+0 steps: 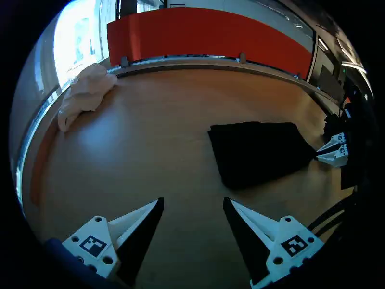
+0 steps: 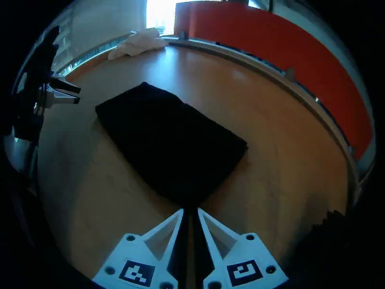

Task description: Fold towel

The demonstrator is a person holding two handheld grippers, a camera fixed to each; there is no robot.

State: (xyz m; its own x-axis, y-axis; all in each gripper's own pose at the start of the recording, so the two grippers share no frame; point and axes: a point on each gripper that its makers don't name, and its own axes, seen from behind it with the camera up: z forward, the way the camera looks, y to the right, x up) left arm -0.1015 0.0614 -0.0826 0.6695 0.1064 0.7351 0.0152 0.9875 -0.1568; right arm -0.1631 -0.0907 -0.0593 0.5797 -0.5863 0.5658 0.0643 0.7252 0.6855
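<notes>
Towel [image 1: 260,151], black and already folded into a compact rectangle, lies flat on the wooden worktop [image 1: 159,125], so the task looks to be in its late stage: either one more fold or the final squaring-up. The right gripper [image 2: 190,210] sits at the towel's nearest corner with its fingers drawn almost together, only a dark slit between them. Its tips touch the fabric edge, but I cannot tell whether any cloth is pinched in that slit. The left gripper [image 1: 193,199] hangs off the towel's opposite side, clear of it, with its fingers wide apart and nothing between them. A further fold would likely call for the left gripper to come in and take a matching corner, so that both lift together and carry the edge across evenly. Well beyond the towel, a crumpled white cloth [image 1: 86,91] rests by the worktop's far edge, under a red panel [image 1: 207,33].
</notes>
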